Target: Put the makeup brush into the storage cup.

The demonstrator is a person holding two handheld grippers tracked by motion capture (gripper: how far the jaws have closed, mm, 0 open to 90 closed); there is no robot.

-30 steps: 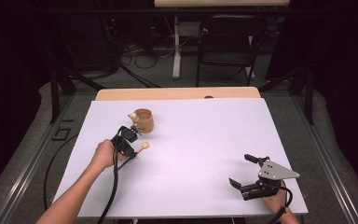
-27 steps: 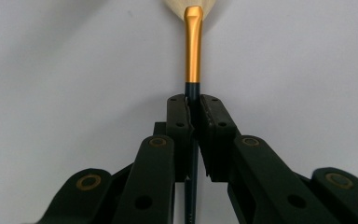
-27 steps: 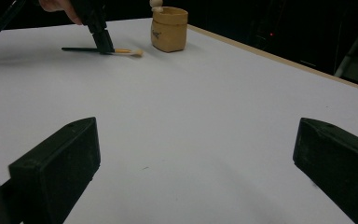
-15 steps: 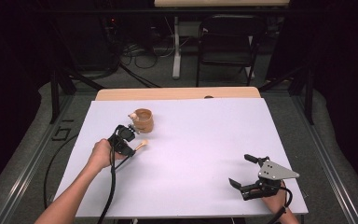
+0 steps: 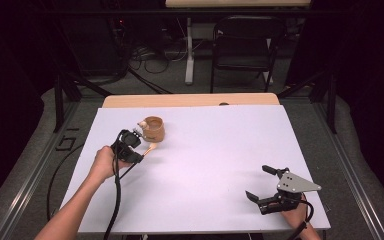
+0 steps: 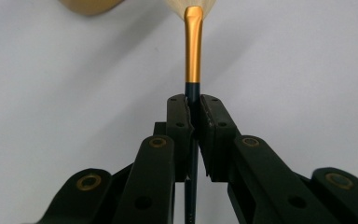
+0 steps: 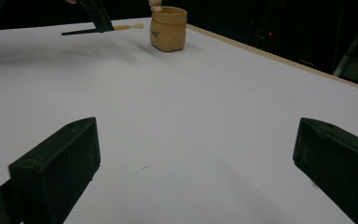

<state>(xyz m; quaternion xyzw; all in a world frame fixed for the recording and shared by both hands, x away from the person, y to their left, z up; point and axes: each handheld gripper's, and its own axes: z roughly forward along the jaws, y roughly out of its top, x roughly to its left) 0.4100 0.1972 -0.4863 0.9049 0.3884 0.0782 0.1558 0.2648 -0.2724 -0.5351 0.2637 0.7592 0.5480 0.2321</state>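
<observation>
Brush (image 6: 193, 51): thin tool with a dark handle, a golden metal collar and a pale tip; I hold it in my left gripper (image 6: 194, 100), lifted off the table, pointing to the far right side.
Left gripper: jaws are pressed narrow on the dark handle, just behind the golden collar; in the high view it (image 5: 136, 141) is at the left part of the table, near the cup.
Cup (image 5: 153, 128): tan round pot, upright, on the far left area of the white table (image 5: 220, 165); something pale stands in it at the rim. The brush tip (image 5: 152, 147) is just beside the cup, on its near side; whether they touch I cannot tell.
Right gripper (image 5: 266, 183): jaws stand wide, nothing between them; it is at the near right corner of the table, well apart from the brush and the cup.
Right gripper view: cup (image 7: 168, 28) and brush (image 7: 121, 28) are seen far away, past my two open jaws.
</observation>
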